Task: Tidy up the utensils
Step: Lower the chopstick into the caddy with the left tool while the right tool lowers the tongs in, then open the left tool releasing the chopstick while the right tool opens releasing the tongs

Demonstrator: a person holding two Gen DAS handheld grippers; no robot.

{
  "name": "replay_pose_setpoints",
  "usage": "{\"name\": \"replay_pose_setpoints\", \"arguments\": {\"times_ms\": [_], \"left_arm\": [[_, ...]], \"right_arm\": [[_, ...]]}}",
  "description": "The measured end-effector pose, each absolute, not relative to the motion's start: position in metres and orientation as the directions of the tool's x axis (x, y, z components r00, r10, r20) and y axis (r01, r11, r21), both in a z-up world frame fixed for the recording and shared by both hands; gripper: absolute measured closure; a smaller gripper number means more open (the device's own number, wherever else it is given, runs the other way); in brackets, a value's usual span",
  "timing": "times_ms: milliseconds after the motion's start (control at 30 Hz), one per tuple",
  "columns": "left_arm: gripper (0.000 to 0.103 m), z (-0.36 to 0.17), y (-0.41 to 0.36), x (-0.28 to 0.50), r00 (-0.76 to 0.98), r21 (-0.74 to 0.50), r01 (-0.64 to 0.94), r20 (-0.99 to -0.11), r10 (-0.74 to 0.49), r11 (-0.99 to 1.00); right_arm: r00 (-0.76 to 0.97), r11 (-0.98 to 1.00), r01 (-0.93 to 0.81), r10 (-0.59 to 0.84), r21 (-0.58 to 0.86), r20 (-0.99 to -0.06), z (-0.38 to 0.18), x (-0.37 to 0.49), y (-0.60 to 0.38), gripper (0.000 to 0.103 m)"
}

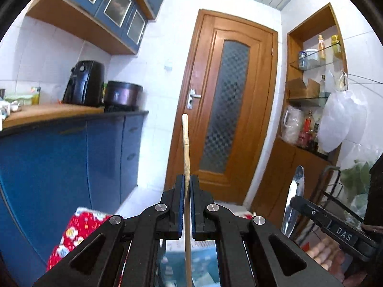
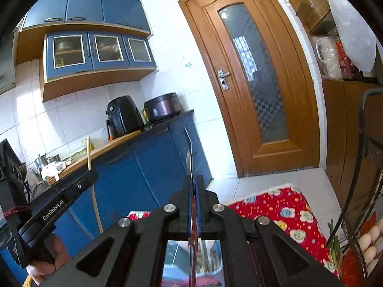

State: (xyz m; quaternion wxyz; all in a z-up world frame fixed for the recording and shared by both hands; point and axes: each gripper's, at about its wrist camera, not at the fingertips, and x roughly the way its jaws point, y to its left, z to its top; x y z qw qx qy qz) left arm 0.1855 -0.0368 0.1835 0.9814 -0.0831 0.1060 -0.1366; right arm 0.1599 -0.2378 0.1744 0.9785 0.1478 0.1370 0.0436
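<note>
My left gripper [image 1: 187,181] is shut on a thin wooden stick [image 1: 185,148], like a chopstick, which points up and forward between its blue pads. My right gripper [image 2: 194,183] is shut on a flat metal utensil [image 2: 189,153] whose thin shiny end sticks up past the fingertips. In the left wrist view the right gripper [image 1: 296,201] shows at lower right with the metal utensil [image 1: 296,186] upright in it. In the right wrist view the left gripper [image 2: 89,175] shows at lower left holding the wooden stick [image 2: 92,181]. Both grippers are raised in the air.
A blue kitchen counter [image 2: 134,148] with an air fryer [image 2: 123,117] and a pot [image 2: 162,107] runs on the left. A wooden door [image 2: 253,76] is ahead. A red patterned mat [image 2: 282,210] lies on the floor. A black wire rack [image 2: 363,167] with eggs [image 2: 368,241] stands at right.
</note>
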Motion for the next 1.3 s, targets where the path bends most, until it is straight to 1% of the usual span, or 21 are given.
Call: {"name": "replay_pose_setpoints", "arguments": {"times_ms": [167, 433, 567, 767, 1067, 1133, 1200, 1300], "left_arm": [[0.099, 0.182, -0.037, 0.202, 0.959, -0.185, 0.207, -0.157, -0.237, 0.961], [0.099, 0.161, -0.045, 0.211, 0.963, -0.144, 0.185, -0.171, -0.209, 0.972], [0.099, 0.149, -0.049, 0.208, 0.962, -0.122, 0.183, -0.182, -0.203, 0.976], [0.099, 0.138, -0.047, 0.207, 0.956, -0.14, 0.183, -0.205, -0.21, 0.973], [0.099, 0.125, -0.045, 0.198, 0.952, -0.147, 0.181, -0.222, -0.211, 0.972], [0.099, 0.125, -0.044, 0.195, 0.951, -0.148, 0.183, -0.225, -0.213, 0.972], [0.098, 0.127, -0.044, 0.193, 0.946, -0.149, 0.193, -0.233, -0.224, 0.97], [0.092, 0.129, -0.044, 0.191, 0.942, -0.143, 0.2, -0.245, -0.23, 0.969]], "right_arm": [[0.971, 0.964, -0.028, 0.089, 0.265, -0.222, 0.179, 0.171, -0.236, 0.099], [0.978, 0.977, -0.011, 0.054, 0.211, -0.199, 0.172, 0.182, -0.231, 0.099], [0.975, 0.983, -0.019, 0.059, 0.185, -0.215, 0.161, 0.184, -0.225, 0.099], [0.97, 0.989, -0.039, 0.072, 0.143, -0.232, 0.15, 0.18, -0.214, 0.099], [0.958, 0.984, -0.064, 0.108, 0.166, -0.267, 0.143, 0.177, -0.212, 0.097], [0.958, 0.984, -0.062, 0.107, 0.169, -0.267, 0.143, 0.174, -0.212, 0.092], [0.958, 0.98, -0.067, 0.115, 0.186, -0.262, 0.144, 0.171, -0.213, 0.078], [0.959, 0.978, -0.067, 0.118, 0.2, -0.258, 0.147, 0.166, -0.215, 0.077]]}}
